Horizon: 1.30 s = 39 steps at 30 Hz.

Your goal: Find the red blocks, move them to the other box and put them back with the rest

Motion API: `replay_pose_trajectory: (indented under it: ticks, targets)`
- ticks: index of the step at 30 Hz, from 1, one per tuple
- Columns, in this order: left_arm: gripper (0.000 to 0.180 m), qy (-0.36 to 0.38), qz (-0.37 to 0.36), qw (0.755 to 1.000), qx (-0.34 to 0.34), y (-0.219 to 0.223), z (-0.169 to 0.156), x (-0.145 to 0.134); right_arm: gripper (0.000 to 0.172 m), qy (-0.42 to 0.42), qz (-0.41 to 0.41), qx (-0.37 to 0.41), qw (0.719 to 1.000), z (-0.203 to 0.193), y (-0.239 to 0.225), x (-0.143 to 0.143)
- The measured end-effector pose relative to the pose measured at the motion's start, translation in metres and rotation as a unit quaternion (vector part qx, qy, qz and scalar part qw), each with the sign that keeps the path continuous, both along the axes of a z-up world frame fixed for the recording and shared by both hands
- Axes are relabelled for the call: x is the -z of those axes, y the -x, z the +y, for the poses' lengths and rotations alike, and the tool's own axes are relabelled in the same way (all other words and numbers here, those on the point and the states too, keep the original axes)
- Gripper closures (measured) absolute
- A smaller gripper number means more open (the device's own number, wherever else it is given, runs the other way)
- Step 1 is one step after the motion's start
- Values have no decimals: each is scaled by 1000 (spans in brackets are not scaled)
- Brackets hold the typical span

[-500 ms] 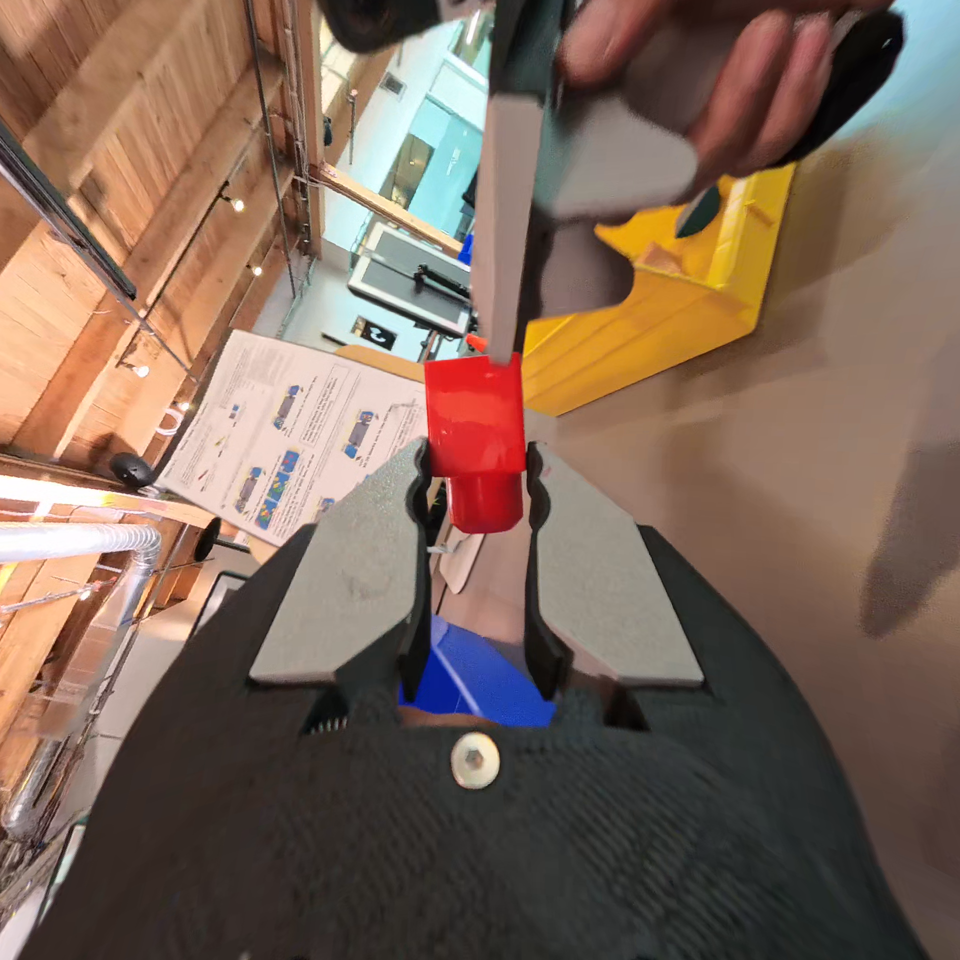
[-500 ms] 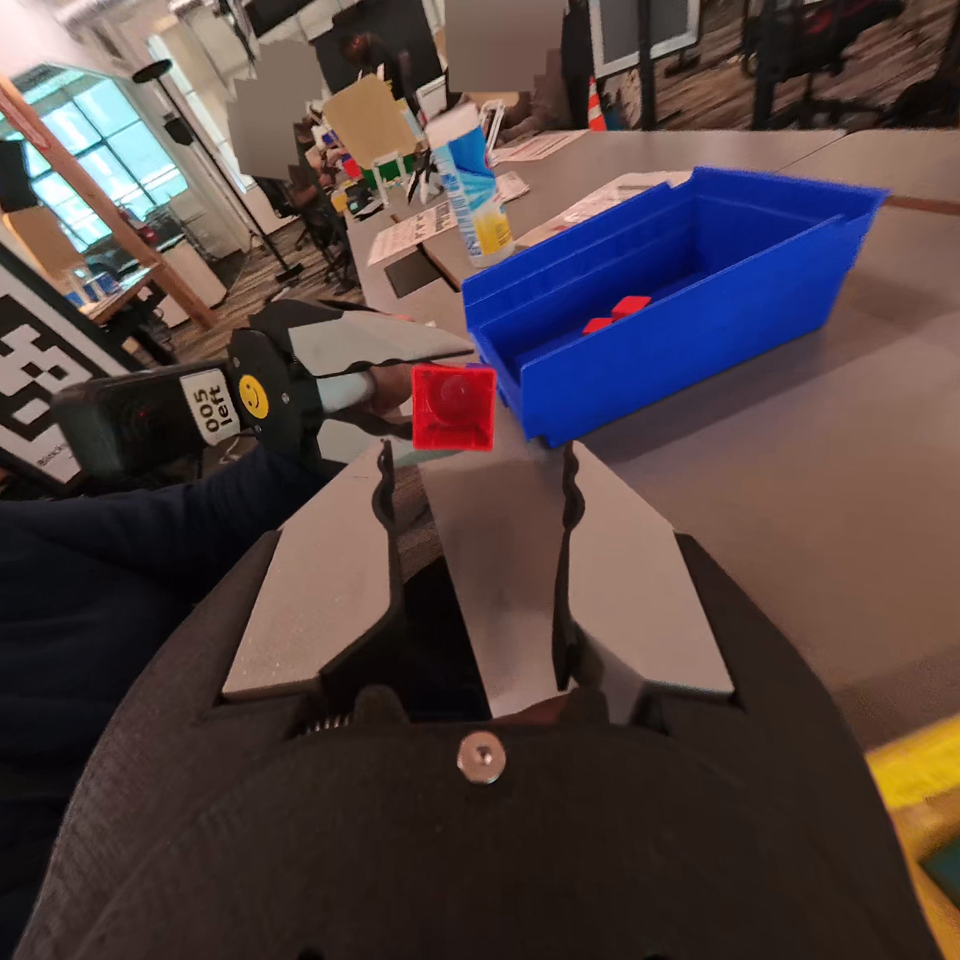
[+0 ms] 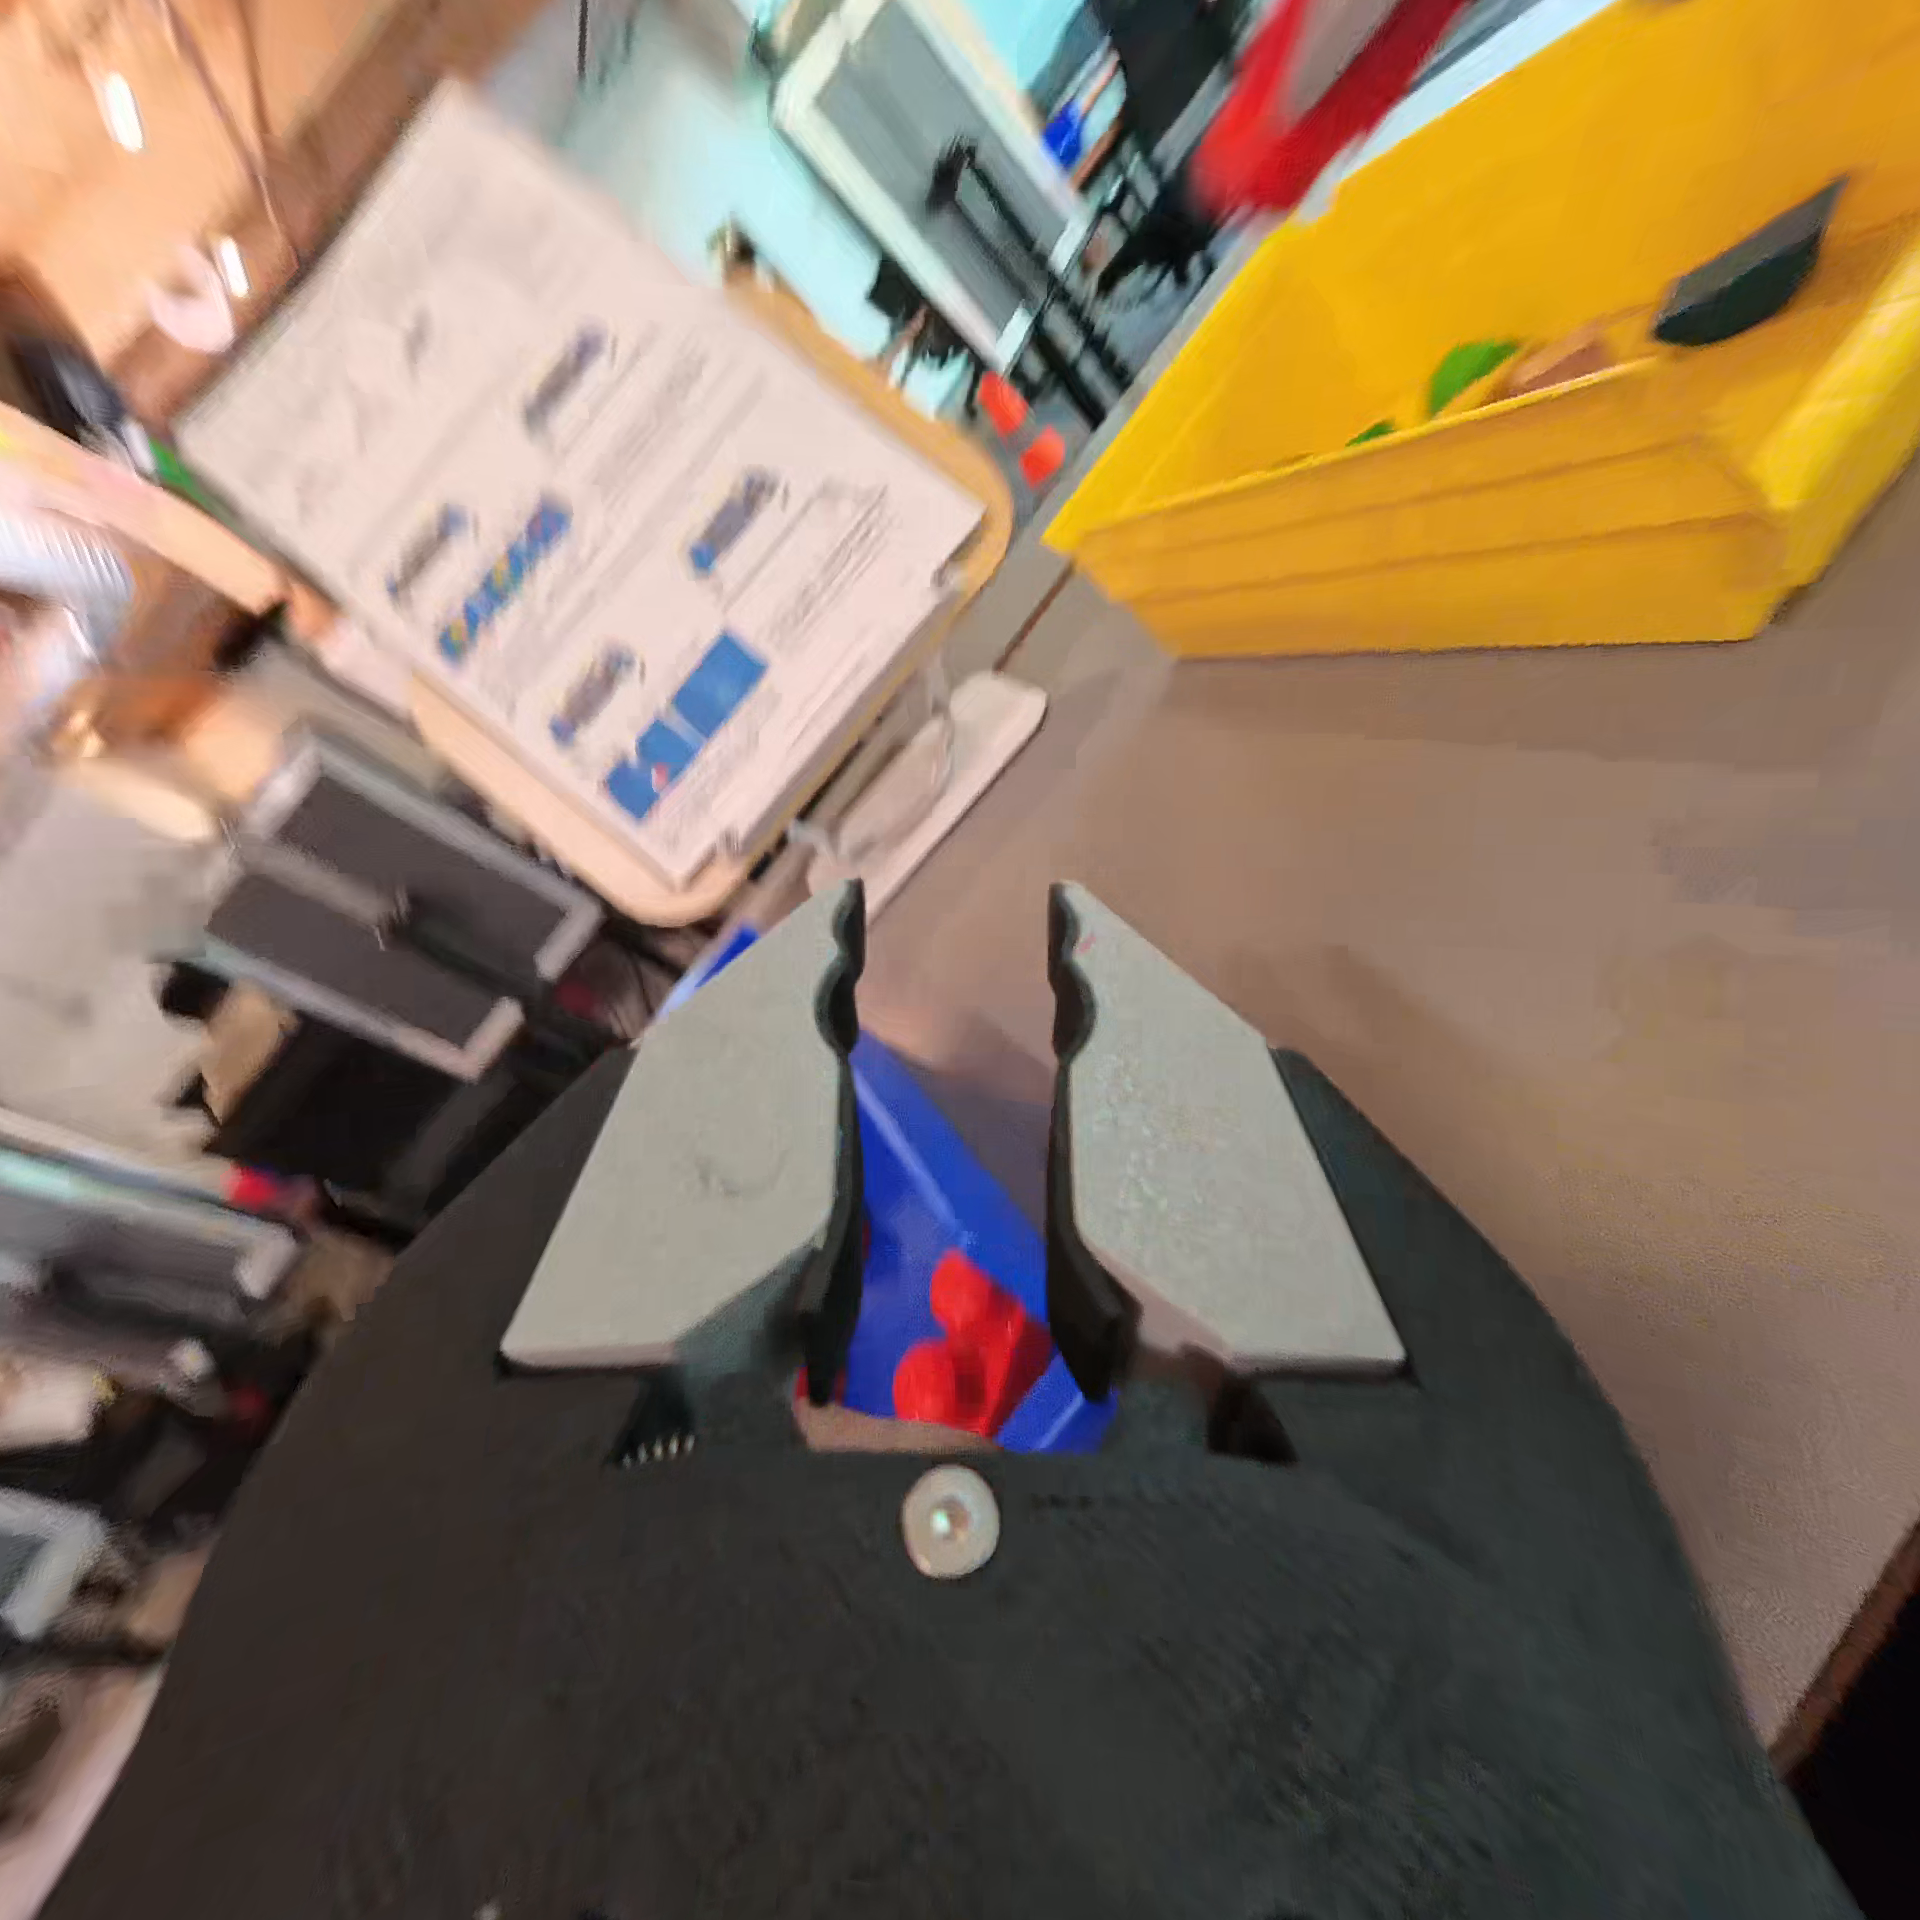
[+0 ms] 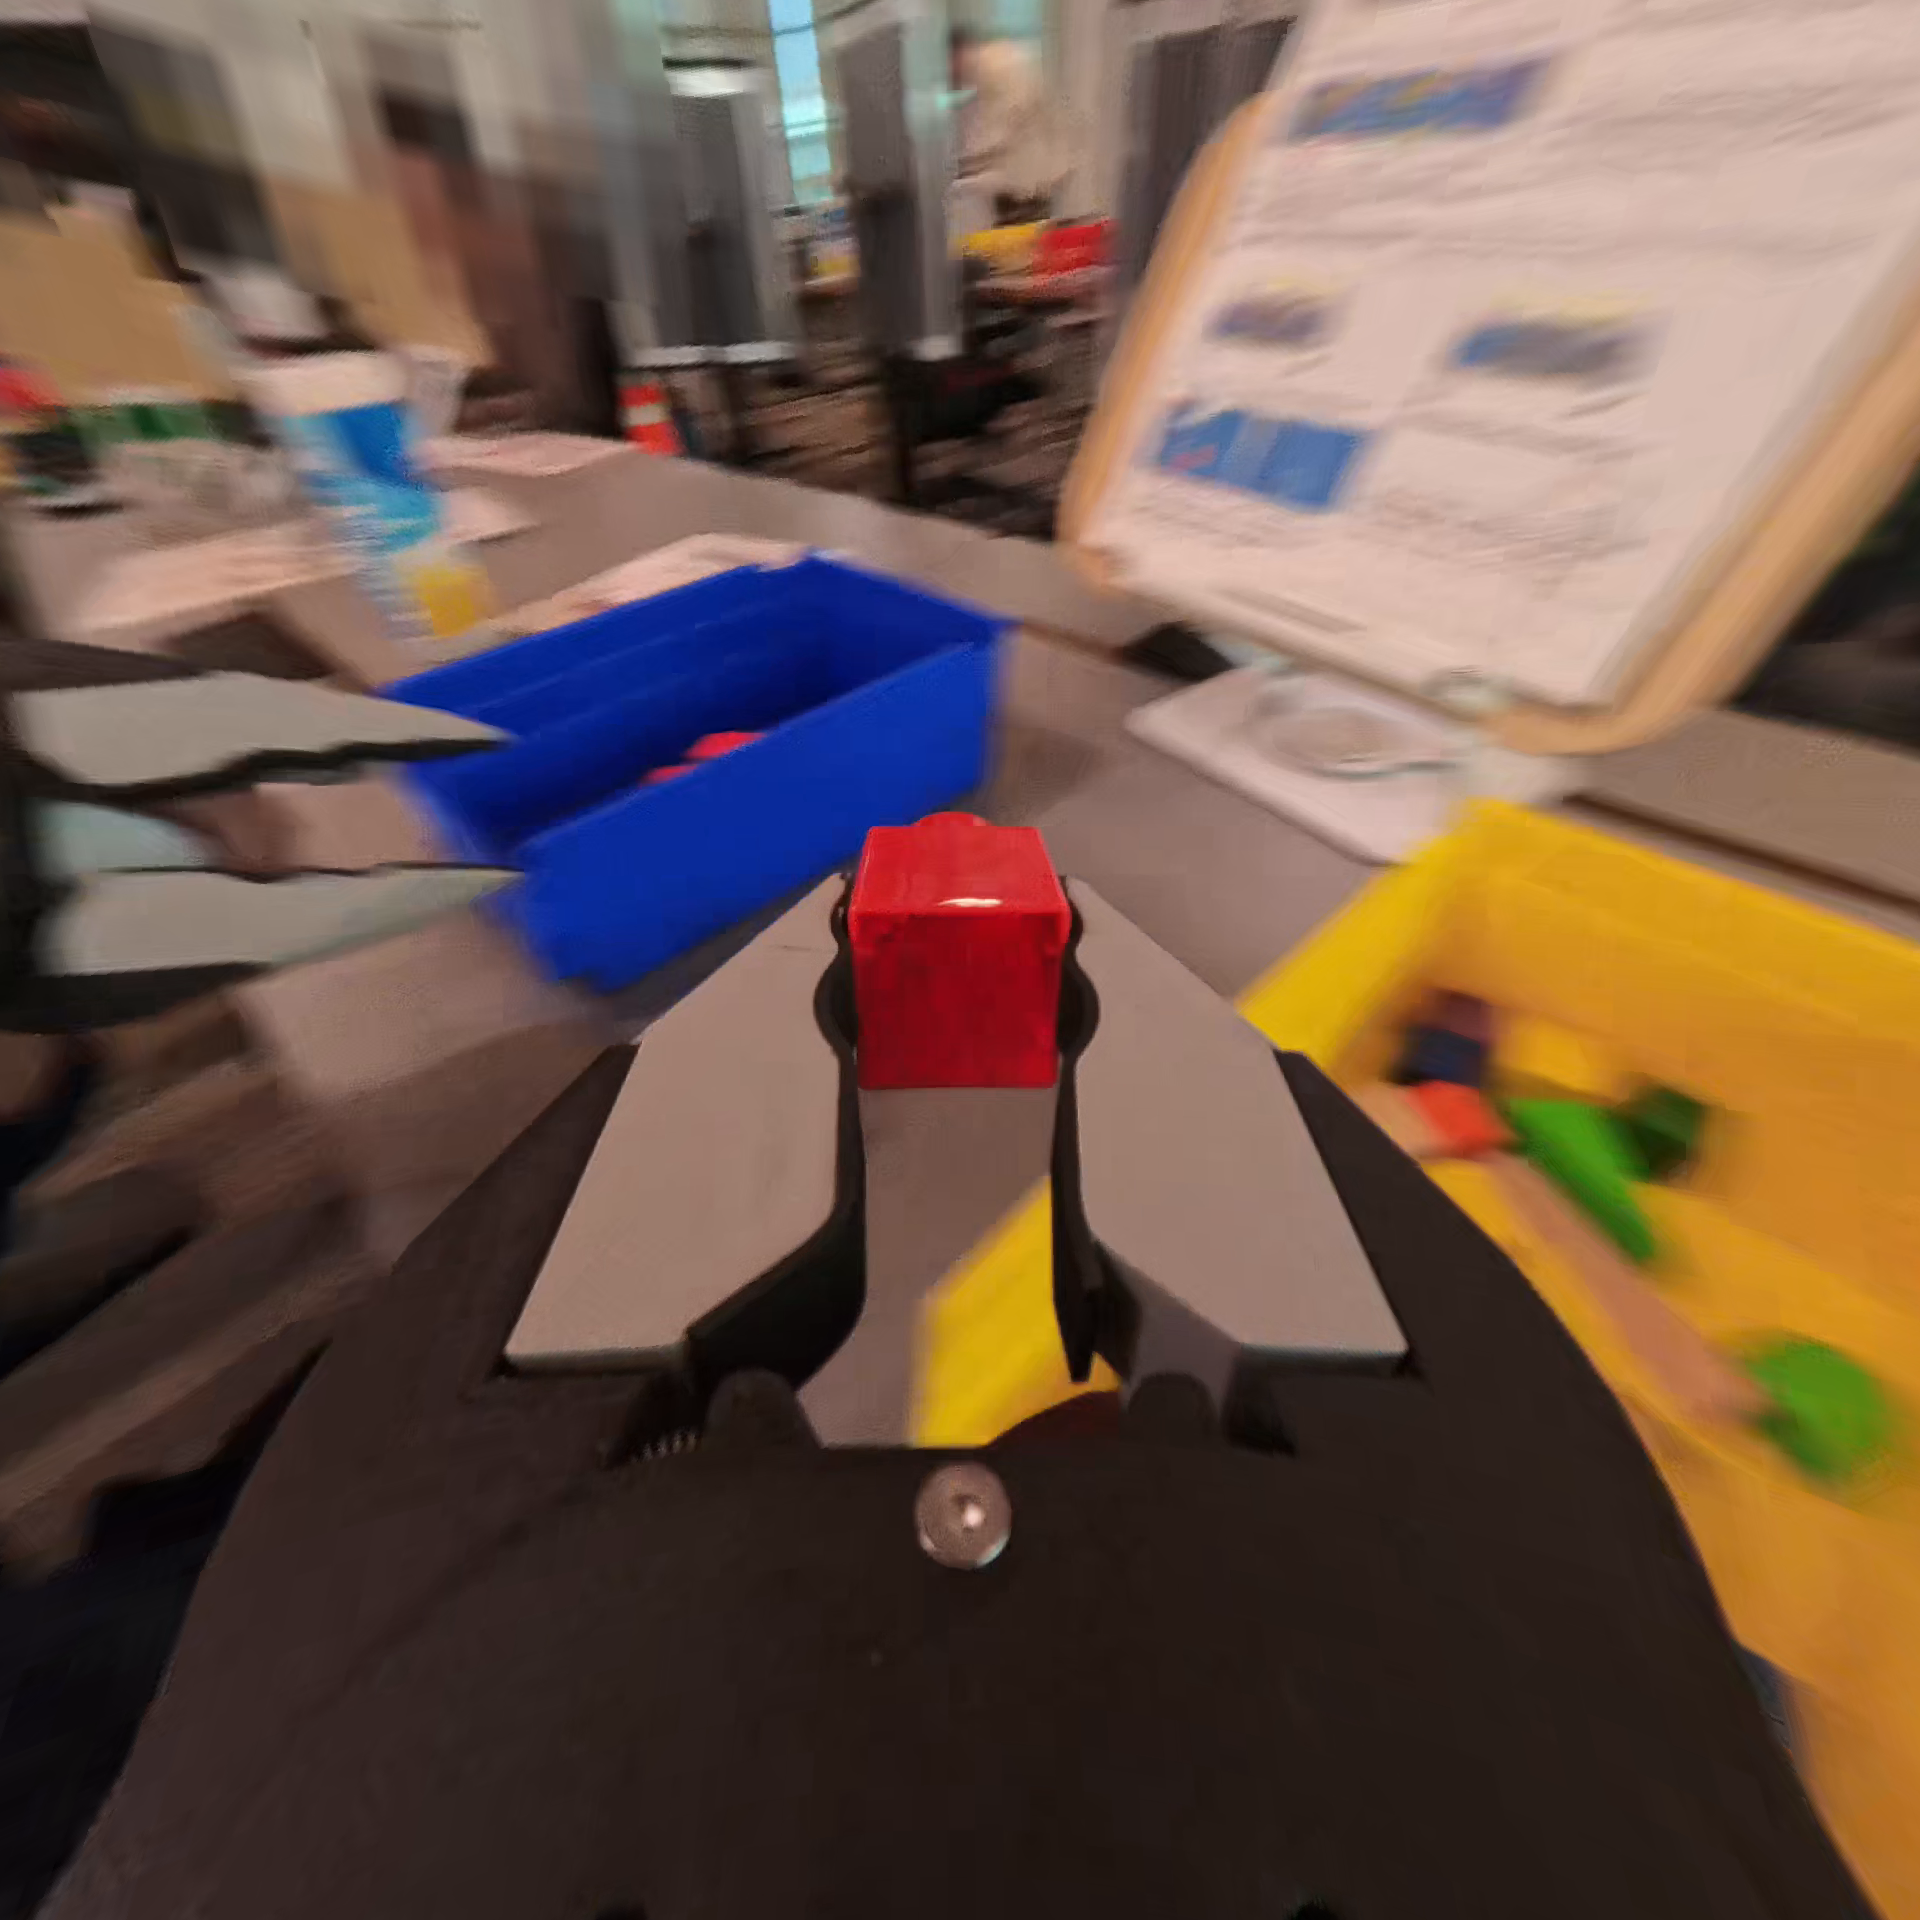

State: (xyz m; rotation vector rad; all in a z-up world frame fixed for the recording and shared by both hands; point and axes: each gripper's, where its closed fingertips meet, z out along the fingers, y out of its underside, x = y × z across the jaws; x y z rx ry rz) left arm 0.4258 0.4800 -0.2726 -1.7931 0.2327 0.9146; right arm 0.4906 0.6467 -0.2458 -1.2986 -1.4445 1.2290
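My right gripper (image 4: 956, 935) is shut on a red block (image 4: 956, 977); both pads press its sides and hold it above the table between the blue box (image 4: 748, 831) and the yellow box (image 4: 1558, 935). My left gripper (image 3: 956, 935) is open with nothing between its fingertips. It hangs over the blue box (image 3: 914, 1164), where red blocks (image 3: 966, 1340) lie. In the right wrist view the left gripper (image 4: 509, 810) shows at the left, open, beside the blue box, which holds red blocks (image 4: 707, 753).
The yellow box (image 3: 1455, 520) holds green blocks (image 4: 1579, 1153) and other coloured ones. A poster board (image 4: 1507, 312) on a white stand base (image 4: 1330, 748) stands behind the boxes. A bottle (image 4: 364, 468) stands far left. The table edge (image 3: 1849, 1662) is at my right.
The red block has passed from my left gripper to my right one. The left pads opened and let go, the right pads closed on it, and both grippers swung apart.
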Motion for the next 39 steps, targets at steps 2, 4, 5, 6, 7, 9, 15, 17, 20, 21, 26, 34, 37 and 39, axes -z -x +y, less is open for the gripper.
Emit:
replay_pose_trajectory:
  ticks: [2,4,5,6,7,9,15,17,20,21,26,34,37,39]
  targets:
    - [148,-13,-91,995,-37,28,-19,3,138,-47,-11,107,993,59,-9,5]
    - [146,-5,-180,982,-61,53,-37,18,139,-76,-63,184,978,108,-17,29]
    - [145,0,-204,976,-82,67,-48,25,139,-79,-101,204,971,124,-20,45]
    - [145,13,-220,970,-100,79,-57,34,136,-75,-136,210,965,133,-22,61]
    - [145,28,-236,965,-113,88,-65,44,130,-68,-158,211,962,138,-23,72]
    - [145,52,-277,952,-117,99,-71,62,127,-55,-162,201,965,137,-23,75]
    - [143,186,-322,927,-48,96,-61,106,127,-47,-120,156,979,109,-21,51]
    - [143,253,-318,913,-41,98,-62,120,127,-46,-116,138,983,98,-20,48]
    - [137,332,-352,875,-26,96,-65,136,126,-54,-110,124,985,85,-20,41]
    - [143,352,-363,863,-17,94,-66,139,126,-58,-108,119,985,81,-21,39]
    - [158,406,-356,841,-18,103,-68,142,125,-64,-100,89,989,62,-23,31]
    - [157,426,-321,845,-29,110,-57,143,123,-70,-99,73,990,52,-24,29]
    - [155,415,-308,855,-36,111,-58,142,123,-72,-98,65,990,48,-25,28]
    - [153,415,-316,852,-44,112,-59,142,123,-76,-97,64,990,47,-26,27]
